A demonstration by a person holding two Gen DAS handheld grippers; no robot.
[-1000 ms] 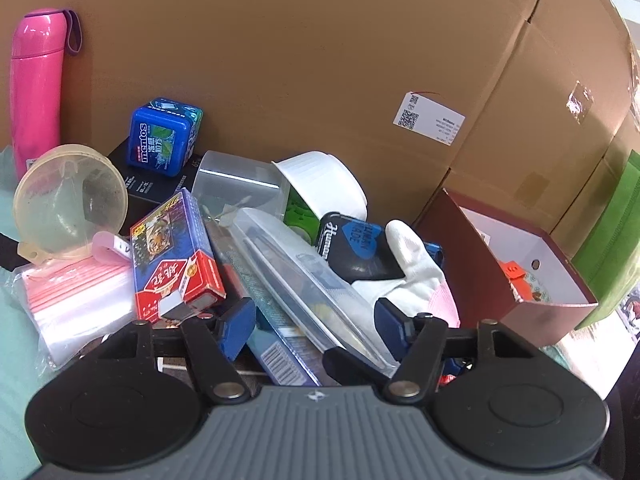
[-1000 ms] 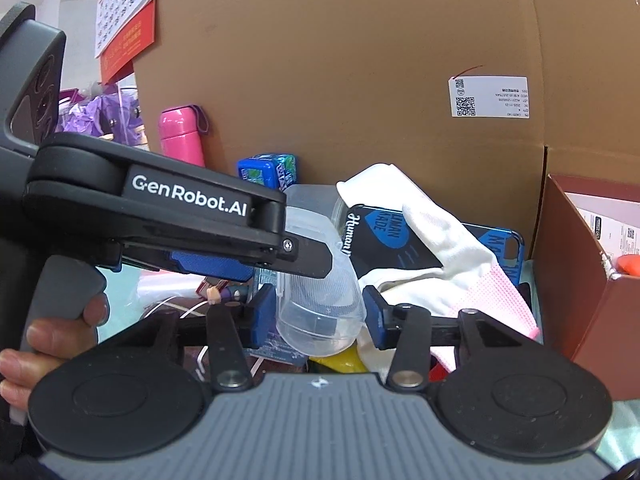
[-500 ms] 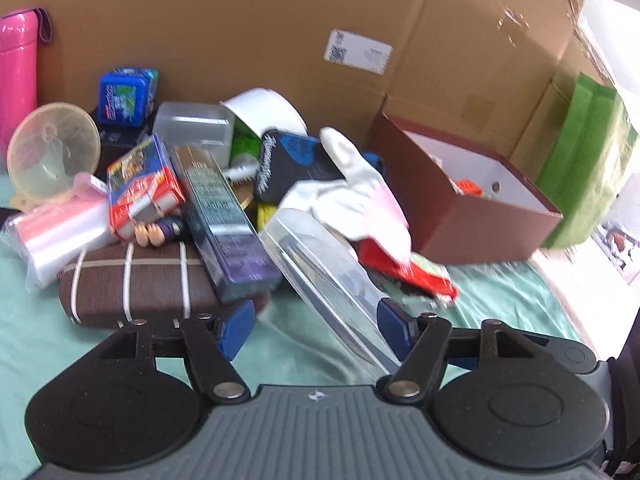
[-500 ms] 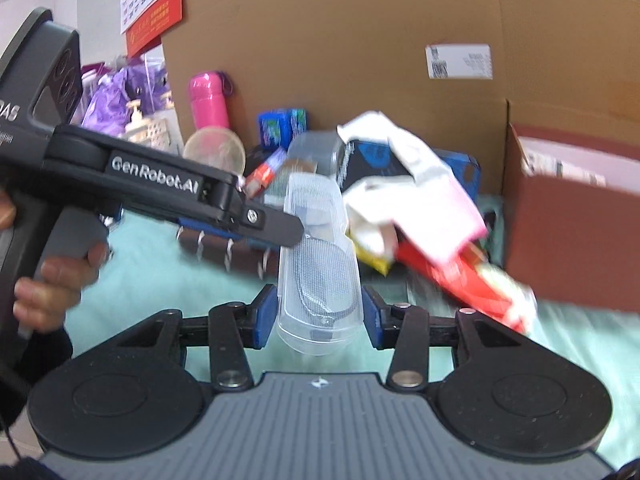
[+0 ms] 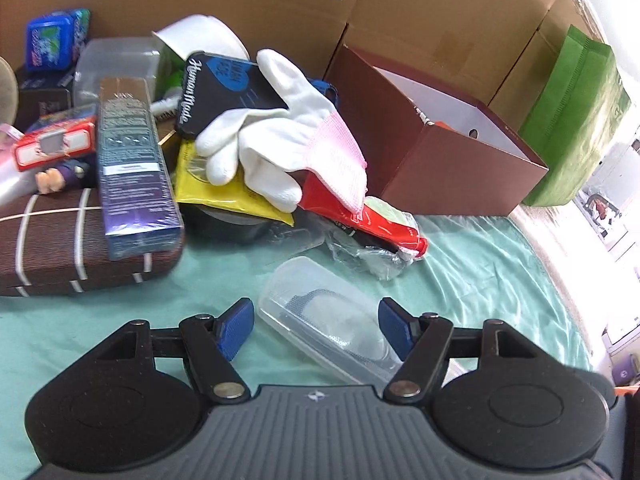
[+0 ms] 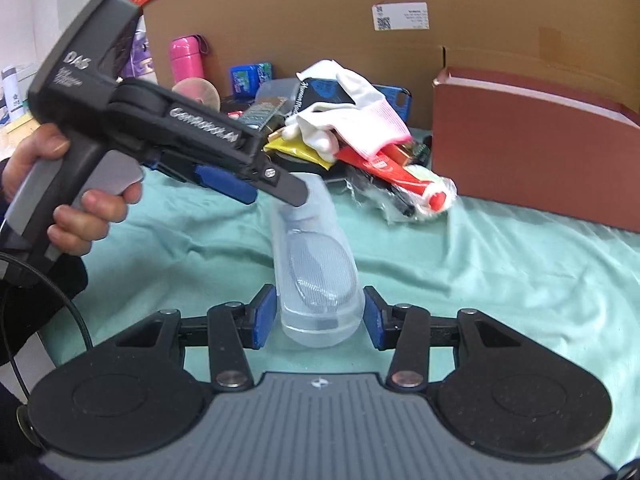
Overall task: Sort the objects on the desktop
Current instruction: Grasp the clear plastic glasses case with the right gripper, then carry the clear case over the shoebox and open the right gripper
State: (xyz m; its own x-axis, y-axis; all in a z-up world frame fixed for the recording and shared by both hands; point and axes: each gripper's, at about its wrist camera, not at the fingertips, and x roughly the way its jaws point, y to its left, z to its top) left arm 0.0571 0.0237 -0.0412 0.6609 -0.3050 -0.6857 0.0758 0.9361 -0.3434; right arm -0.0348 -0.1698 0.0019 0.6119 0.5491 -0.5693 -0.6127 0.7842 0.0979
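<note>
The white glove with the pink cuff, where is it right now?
The white glove lies on top of the clutter pile, draped over a black package and a yellow pouch, left of the brown box.

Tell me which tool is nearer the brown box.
Right. The right tool, closed on the clear plastic case, sits closer to the brown box. The left tool is open over the case's far end, farther to the left.

The right tool [image 6: 319,316] has both pads pressed on what it holds; the left tool [image 5: 316,322] is spread wide, a hand [image 6: 60,200] on its grip.
</note>
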